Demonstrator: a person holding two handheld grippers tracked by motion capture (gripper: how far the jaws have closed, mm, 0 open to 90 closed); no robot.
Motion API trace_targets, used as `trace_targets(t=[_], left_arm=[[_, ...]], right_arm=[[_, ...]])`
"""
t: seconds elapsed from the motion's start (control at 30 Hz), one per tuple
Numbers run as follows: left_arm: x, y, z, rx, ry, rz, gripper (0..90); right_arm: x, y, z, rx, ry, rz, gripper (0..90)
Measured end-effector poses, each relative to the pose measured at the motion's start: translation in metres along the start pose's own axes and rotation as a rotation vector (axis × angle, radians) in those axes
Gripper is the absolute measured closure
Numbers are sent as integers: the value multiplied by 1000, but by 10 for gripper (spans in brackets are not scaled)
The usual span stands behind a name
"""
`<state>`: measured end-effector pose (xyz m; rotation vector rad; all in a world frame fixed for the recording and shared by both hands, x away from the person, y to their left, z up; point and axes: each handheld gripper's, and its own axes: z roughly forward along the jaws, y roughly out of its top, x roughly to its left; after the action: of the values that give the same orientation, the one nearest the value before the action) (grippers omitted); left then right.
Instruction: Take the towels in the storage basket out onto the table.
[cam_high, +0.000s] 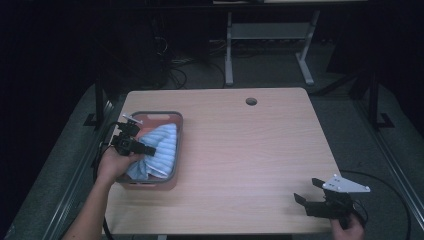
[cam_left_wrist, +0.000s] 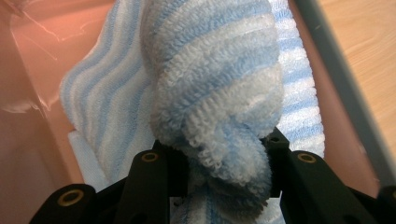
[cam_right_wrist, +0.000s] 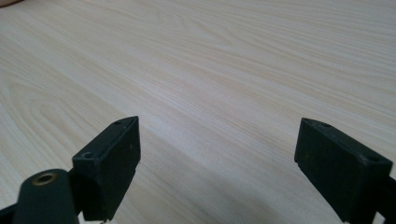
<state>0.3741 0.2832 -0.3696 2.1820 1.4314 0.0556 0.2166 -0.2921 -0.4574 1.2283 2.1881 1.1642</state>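
A blue-and-white striped towel (cam_high: 161, 145) lies bunched in a pink bin with a grey rim (cam_high: 180, 131) at the table's left. My left gripper (cam_high: 148, 149) is shut on a fold of the towel (cam_left_wrist: 219, 107), which bulges up between its two black jaws in the left gripper view; the bin's pink wall (cam_left_wrist: 32, 70) rises beside it. At the table's front right corner my right gripper (cam_high: 310, 191) hovers over bare wood, open, with nothing between its fingers (cam_right_wrist: 112, 158).
The light wooden table (cam_high: 250, 150) has a round cable hole (cam_high: 251, 101) near its far edge. A desk frame (cam_high: 270, 45) and cables stand on the dark floor beyond. The right gripper's cable (cam_high: 395, 195) loops off the right edge.
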Motion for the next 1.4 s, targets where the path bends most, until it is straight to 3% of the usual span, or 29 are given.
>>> trace_targets(t=[0.2,0.27,0.4,0.6,0.83,1.03,1.4], left_arm=[[0,-1,-11,-49,-44,-1,639],[2,-2,-16,-91,-101,-16,639],[2,-1,-22,-99,-101,-9,639],[2,0,-35,-135,-111,-14,638],[-4,5,-51,-185,-148,-5,638],[-9,5,-58,-188,-143,17,638],[-12,7,-72,-225,-177,9,637]], right_arm=[[-1,-1,0,-3,-3,1,137],[0,-1,0,-5,-4,2,137],[2,1,2,1,5,-18,137],[2,0,1,2,4,-9,137],[2,1,0,-5,0,-10,137],[0,0,-2,-15,-8,-2,137],[-1,1,-3,-23,-16,-1,137]])
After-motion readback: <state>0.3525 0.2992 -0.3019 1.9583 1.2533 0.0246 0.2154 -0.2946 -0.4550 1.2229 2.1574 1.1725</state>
